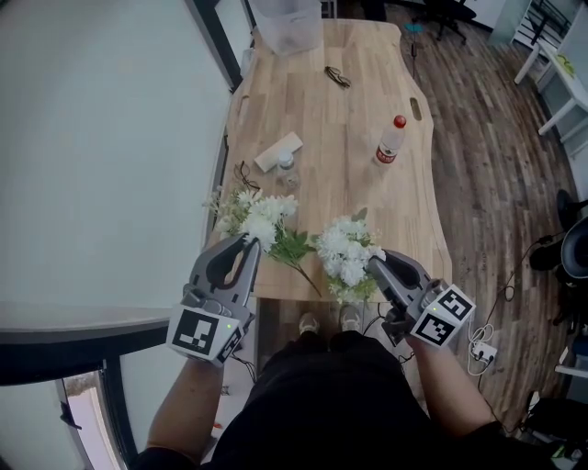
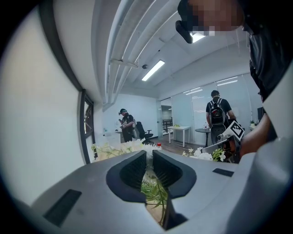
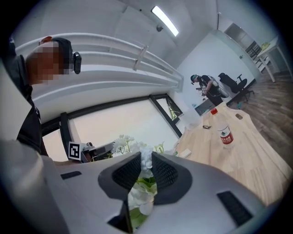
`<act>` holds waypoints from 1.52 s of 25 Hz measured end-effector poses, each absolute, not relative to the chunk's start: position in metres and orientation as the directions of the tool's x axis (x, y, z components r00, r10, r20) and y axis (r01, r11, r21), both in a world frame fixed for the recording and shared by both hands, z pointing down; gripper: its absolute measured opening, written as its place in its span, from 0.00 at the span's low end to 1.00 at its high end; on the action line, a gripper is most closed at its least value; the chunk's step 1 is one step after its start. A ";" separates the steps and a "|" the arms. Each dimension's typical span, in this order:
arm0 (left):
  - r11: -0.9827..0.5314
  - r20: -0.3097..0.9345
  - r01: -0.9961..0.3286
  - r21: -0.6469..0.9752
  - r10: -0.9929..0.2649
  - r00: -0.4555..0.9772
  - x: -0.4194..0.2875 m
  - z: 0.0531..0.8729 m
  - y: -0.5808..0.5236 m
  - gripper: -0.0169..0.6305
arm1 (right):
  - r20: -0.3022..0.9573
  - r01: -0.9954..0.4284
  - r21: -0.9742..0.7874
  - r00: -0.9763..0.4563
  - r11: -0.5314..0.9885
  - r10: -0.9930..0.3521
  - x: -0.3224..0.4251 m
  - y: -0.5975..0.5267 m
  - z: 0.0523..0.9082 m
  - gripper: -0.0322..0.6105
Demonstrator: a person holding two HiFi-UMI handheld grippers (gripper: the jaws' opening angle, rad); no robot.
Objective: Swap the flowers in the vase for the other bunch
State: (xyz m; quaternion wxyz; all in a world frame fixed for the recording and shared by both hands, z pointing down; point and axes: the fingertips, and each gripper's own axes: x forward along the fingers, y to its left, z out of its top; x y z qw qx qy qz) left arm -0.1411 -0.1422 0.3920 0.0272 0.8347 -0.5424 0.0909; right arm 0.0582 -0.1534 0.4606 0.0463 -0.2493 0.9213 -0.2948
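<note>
**Both bunches gripped at the desk's near edge**

The left tongs (image 1: 246, 240) (image 2: 149, 156) are clenched on the greenery of the left bunch (image 1: 260, 218) (image 2: 154, 191) of white fabric flowers with green leaves. Its thin stem trails rightward to the near rim of the pale wooden desk (image 1: 340, 184). The right tongs (image 1: 375, 262) (image 3: 146, 156) are clenched on the right bunch (image 1: 347, 255) (image 3: 143, 185), a rounder cluster of white blossoms. This cluster sits at the same rim, its lowest blooms hanging over it. The two bunches are near each other with a strip of bare wood between them.

The desk's left edge runs tight along a white wall with a dark window frame, leaving no room there. Its wavy right edge opens onto wide plank floor.

Beyond the flowers the middle of the desk is mostly bare. A small clear glass jar (image 1: 287, 165) stands just beside a flat beige block (image 1: 277, 151). A clear plastic bottle with a red cap (image 1: 390, 140) stands near the right edge. Farther off lie dark spectacles (image 1: 337, 77) and a translucent plastic box (image 1: 287, 26).
</note>
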 end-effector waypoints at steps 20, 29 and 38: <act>-0.398 0.123 -0.911 -0.108 -0.915 0.385 -0.148 0.363 -0.145 0.09 | 0.018 -0.529 -0.417 -0.818 0.739 -0.575 0.105 -0.174 0.406 0.24; -0.381 0.115 -0.915 -0.134 -0.923 0.367 -0.152 0.357 -0.146 0.09 | 0.087 -0.628 -0.243 -0.774 0.740 -0.628 0.143 -0.187 0.385 0.09; -0.374 0.107 -0.916 -0.146 -0.926 0.362 -0.152 0.355 -0.148 0.09 | 0.105 -0.638 -0.175 -0.769 0.749 -0.631 0.140 -0.193 0.375 0.09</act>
